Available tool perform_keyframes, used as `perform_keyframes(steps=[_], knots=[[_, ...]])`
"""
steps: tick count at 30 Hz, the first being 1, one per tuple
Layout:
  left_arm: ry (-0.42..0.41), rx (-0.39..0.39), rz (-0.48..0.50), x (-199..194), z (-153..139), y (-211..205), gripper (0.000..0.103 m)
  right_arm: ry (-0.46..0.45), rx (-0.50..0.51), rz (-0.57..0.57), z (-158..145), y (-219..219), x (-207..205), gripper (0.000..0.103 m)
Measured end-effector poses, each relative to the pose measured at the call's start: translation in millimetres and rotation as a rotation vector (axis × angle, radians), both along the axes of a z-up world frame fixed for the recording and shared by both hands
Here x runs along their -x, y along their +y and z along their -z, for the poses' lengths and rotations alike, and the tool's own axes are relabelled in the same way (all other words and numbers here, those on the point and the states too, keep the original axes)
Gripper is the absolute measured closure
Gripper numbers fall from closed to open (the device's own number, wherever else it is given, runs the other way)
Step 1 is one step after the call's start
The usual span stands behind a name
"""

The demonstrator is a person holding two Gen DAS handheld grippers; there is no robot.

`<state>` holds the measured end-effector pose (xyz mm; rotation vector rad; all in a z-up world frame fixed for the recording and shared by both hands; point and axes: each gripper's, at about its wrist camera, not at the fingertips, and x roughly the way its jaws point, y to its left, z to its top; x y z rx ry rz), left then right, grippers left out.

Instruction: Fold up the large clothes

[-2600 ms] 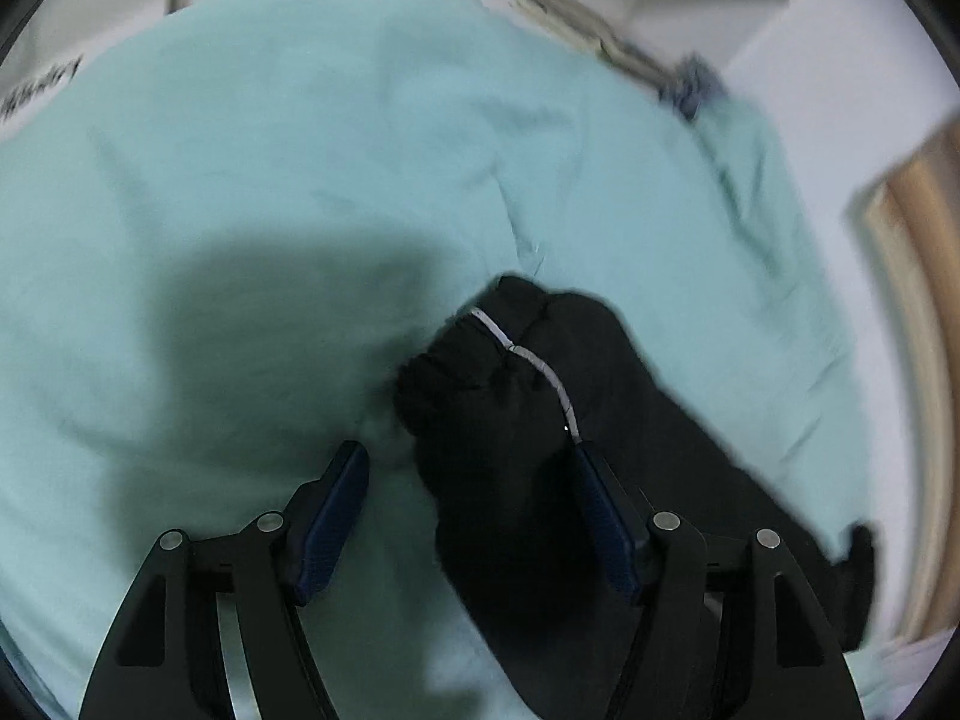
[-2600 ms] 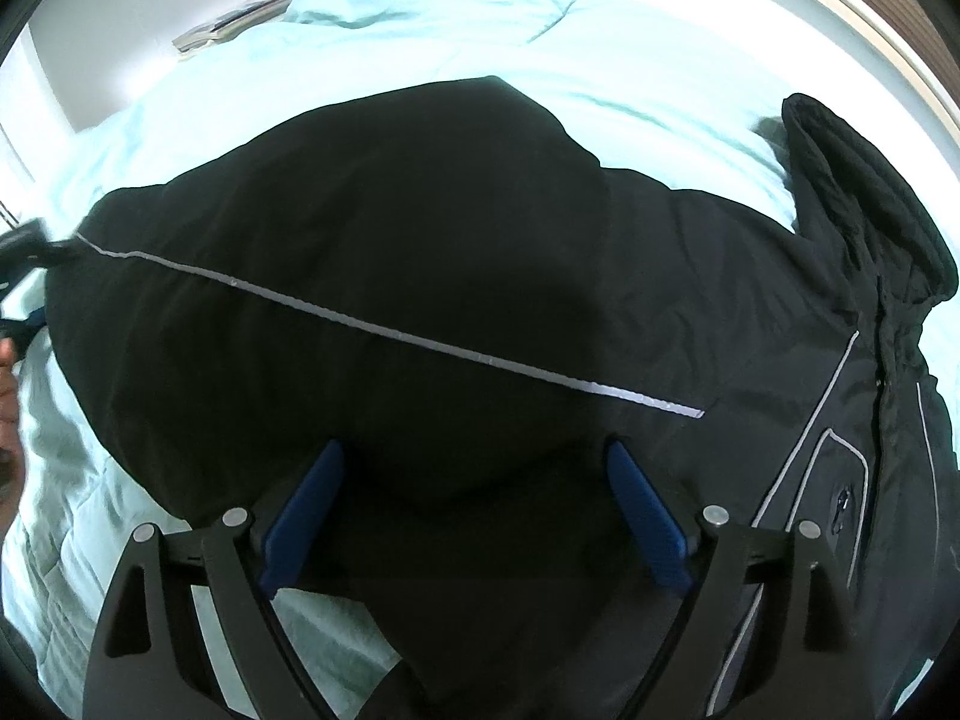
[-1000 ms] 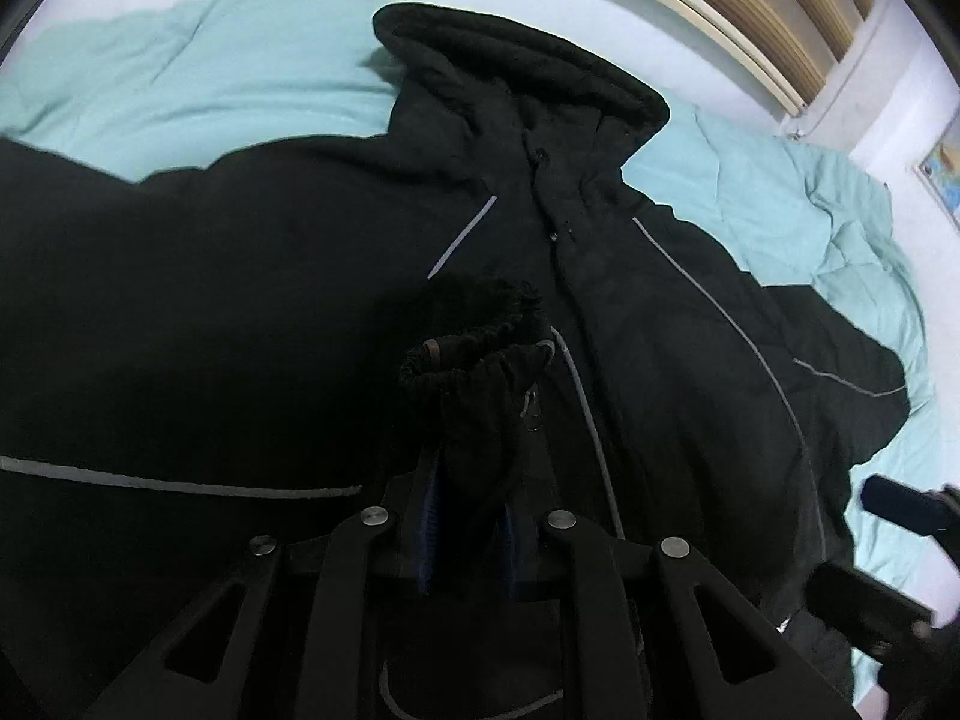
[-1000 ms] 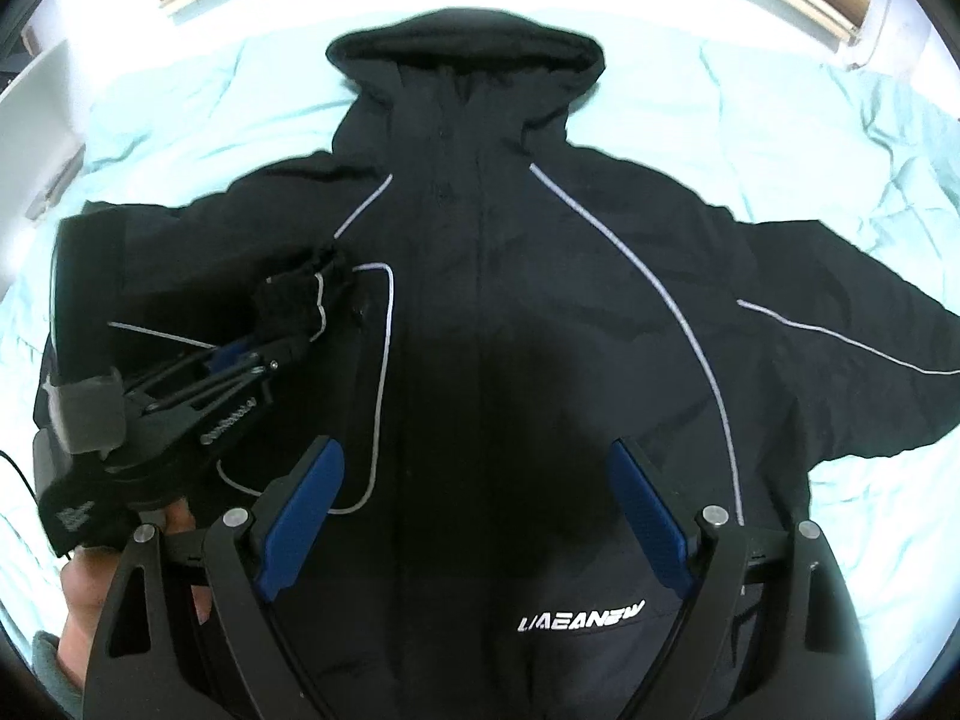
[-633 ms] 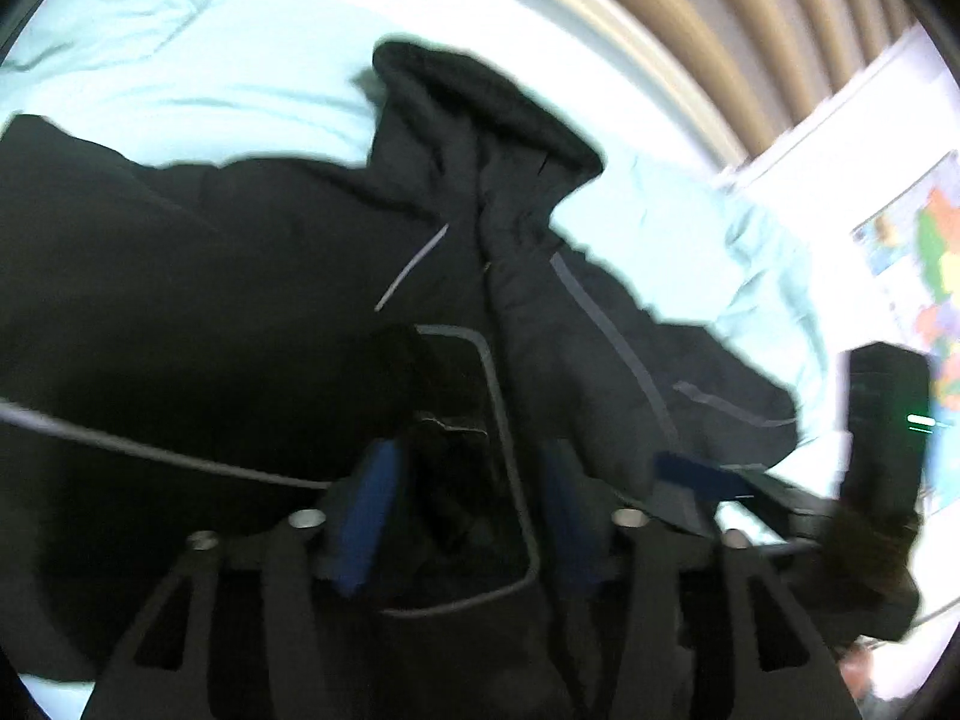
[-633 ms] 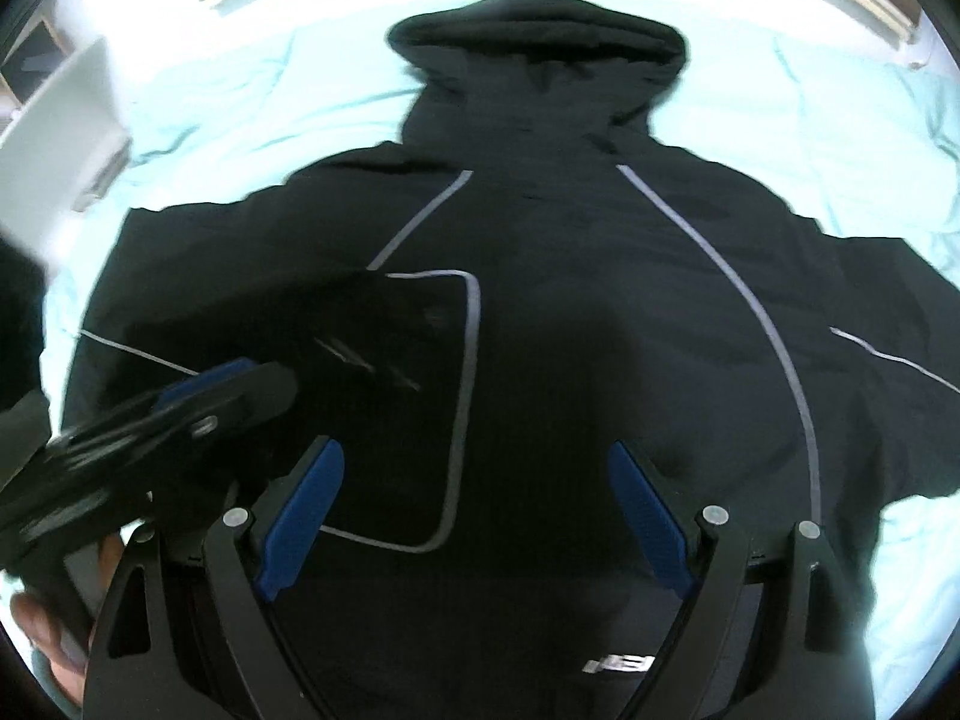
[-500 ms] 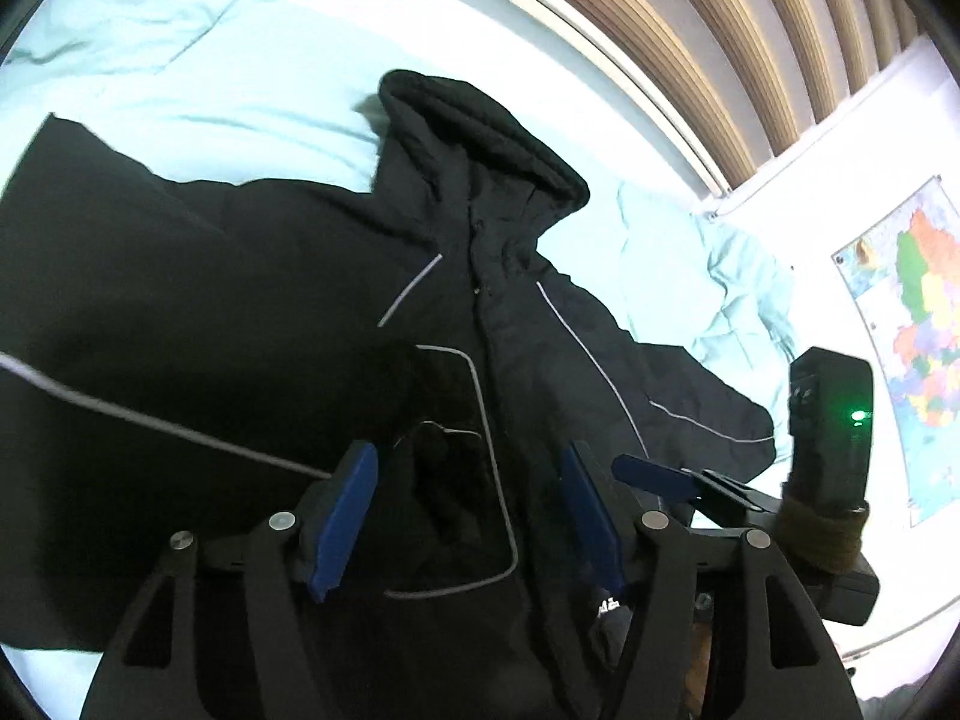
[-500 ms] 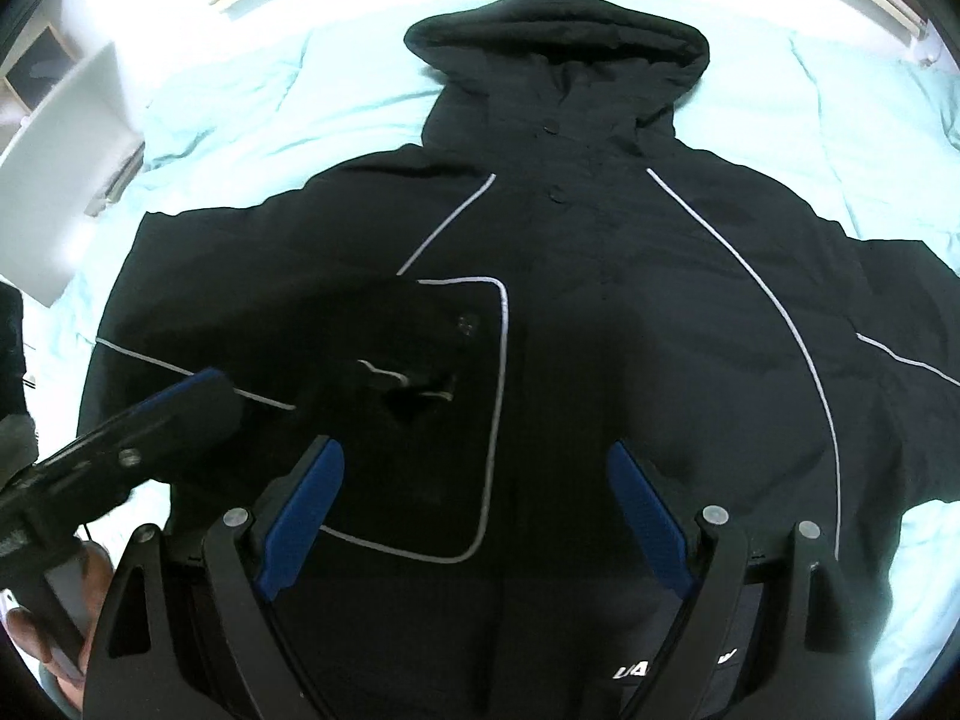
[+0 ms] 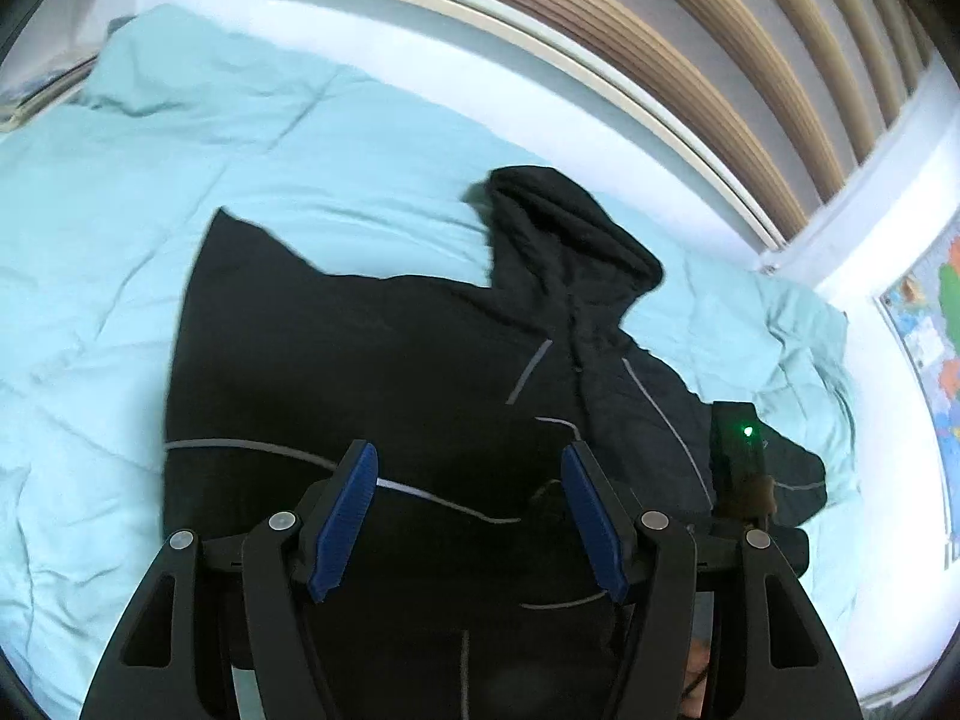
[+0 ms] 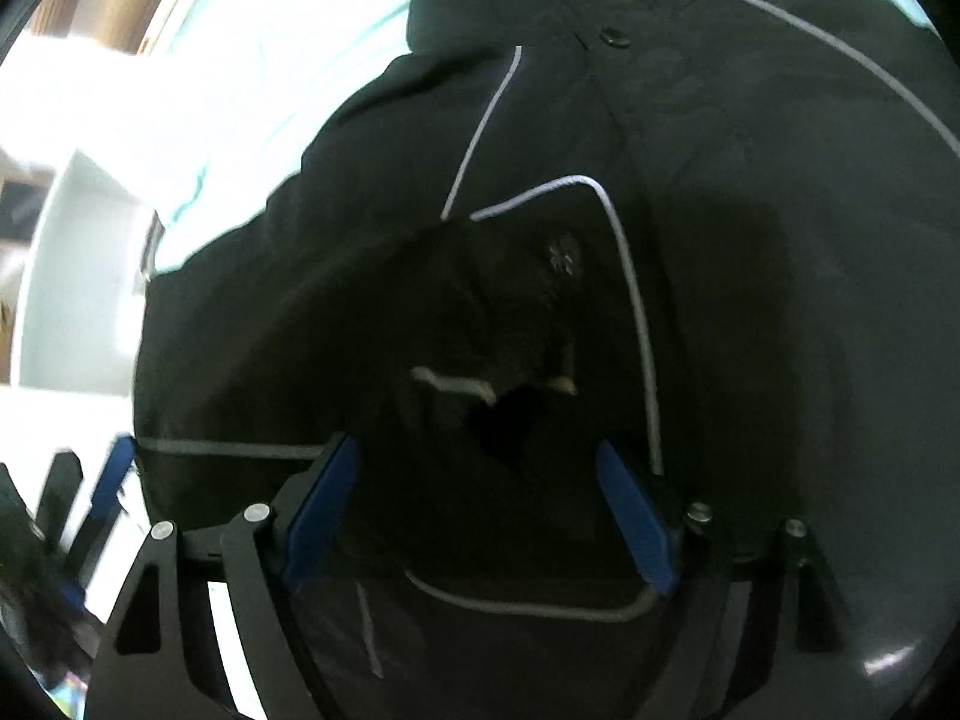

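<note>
A large black hooded jacket with thin silver piping lies front up on a light blue duvet. Its left sleeve is folded in across the chest, the cuff lying on the front panel. My left gripper is open and empty, raised above the folded sleeve. My right gripper is open and empty, low and close over the cuff. The right gripper's body shows in the left wrist view at the right. The jacket's hood points toward the headboard.
A slatted wooden headboard runs behind the bed. A wall map hangs at the right. White furniture stands beside the bed at the left of the right wrist view. The left gripper's fingers show blurred there at the lower left.
My left gripper opened, let go of the sleeve cuff on the jacket's chest and pulled back and up. My right gripper moved down and close over that cuff.
</note>
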<state>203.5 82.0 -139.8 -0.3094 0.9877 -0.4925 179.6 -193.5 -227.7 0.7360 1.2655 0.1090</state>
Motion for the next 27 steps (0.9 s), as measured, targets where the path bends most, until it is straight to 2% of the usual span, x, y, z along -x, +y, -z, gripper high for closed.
perform_keyframes(steps=[2, 3, 4, 7, 11, 15, 19, 21, 23, 25, 27], knots=[[0.014, 0.007, -0.024, -3, 4, 6, 0.037, 0.001, -0.028, -0.02, 1, 6, -8, 0.041], [0.02, 0.011, -0.033, -4, 6, 8, 0.038, 0.007, -0.018, -0.034, 0, 10, -11, 0.044], [0.022, 0.016, -0.04, -4, 6, 11, 0.038, 0.006, 0.01, -0.043, -2, 14, -13, 0.056], [0.027, 0.012, -0.047, -6, 7, 12, 0.038, -0.056, 0.073, -0.062, -22, 16, -9, 0.07], [0.006, -0.026, -0.025, -9, 2, 2, 0.038, -0.204, 0.235, -0.032, -76, 3, 9, 0.073], [-0.024, -0.019, 0.032, -13, -7, -22, 0.038, -0.273, 0.435, 0.038, -125, -31, 27, 0.073], [-0.014, 0.018, 0.115, -23, -2, -55, 0.038, -0.276, 0.576, 0.145, -150, -83, 45, 0.073], [0.007, -0.005, 0.152, -31, 12, -77, 0.038, -0.239, 0.629, 0.188, -149, -108, 51, 0.073], [0.064, -0.049, 0.18, -42, 38, -99, 0.038, -0.166, 0.64, 0.21, -131, -136, 49, 0.073], [0.122, -0.132, 0.179, -50, 67, -116, 0.04, -0.091, 0.588, 0.189, -101, -155, 45, 0.073], [0.171, -0.232, 0.164, -56, 102, -129, 0.048, -0.009, 0.578, 0.164, -63, -164, 40, 0.073]])
